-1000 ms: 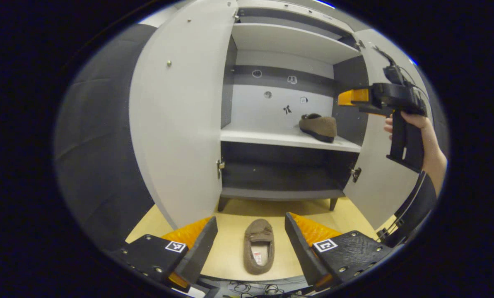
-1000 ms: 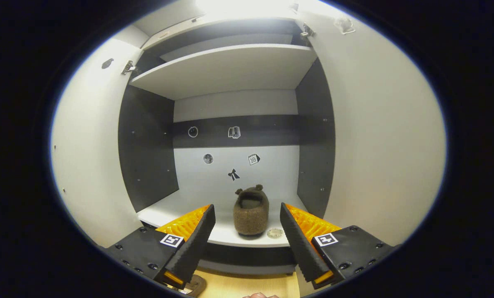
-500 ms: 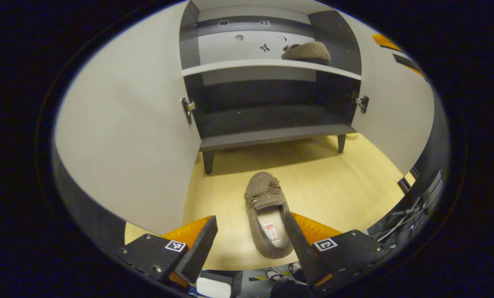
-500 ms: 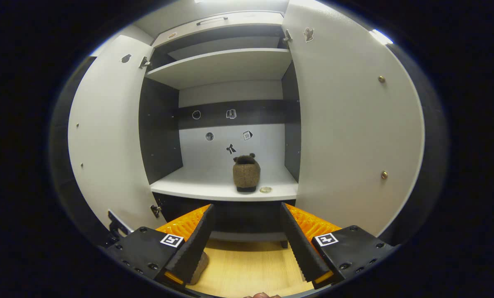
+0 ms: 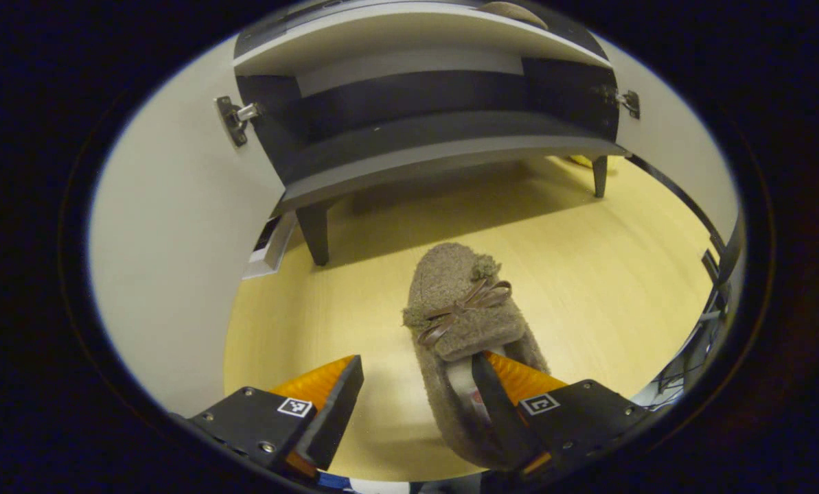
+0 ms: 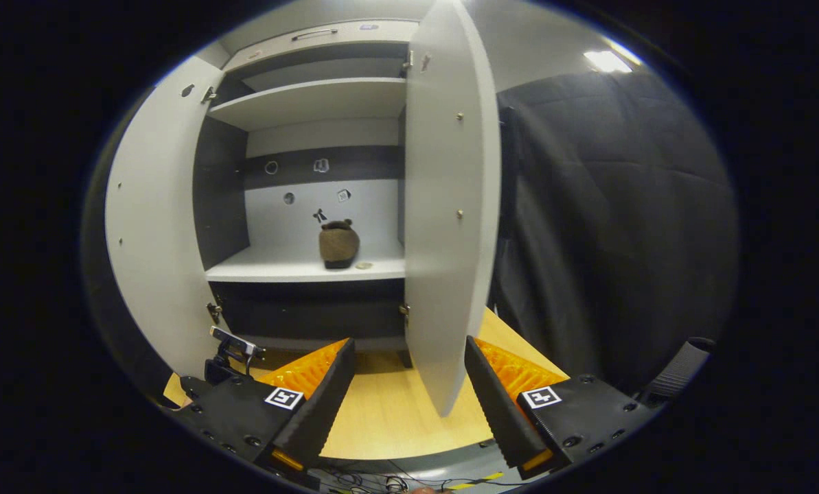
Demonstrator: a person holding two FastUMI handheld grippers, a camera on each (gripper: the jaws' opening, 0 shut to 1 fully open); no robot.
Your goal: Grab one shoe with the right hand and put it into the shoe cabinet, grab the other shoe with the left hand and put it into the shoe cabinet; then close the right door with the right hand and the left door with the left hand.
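Yellow wood floor (image 5: pixel 587 274) lies in front of the shoe cabinet (image 6: pixel 313 274), and both its doors stand open. One brown fuzzy shoe (image 5: pixel 460 309) with a little bow lies on the floor. The left gripper (image 5: pixel 416 405) is low over it, jaws wide, one finger in the shoe's opening. The other shoe (image 6: pixel 338 243) sits on the white middle shelf (image 6: pixel 279 267). The right gripper (image 6: pixel 406 405) is held back from the cabinet, jaws wide and holding nothing, near the right door (image 6: pixel 450 206).
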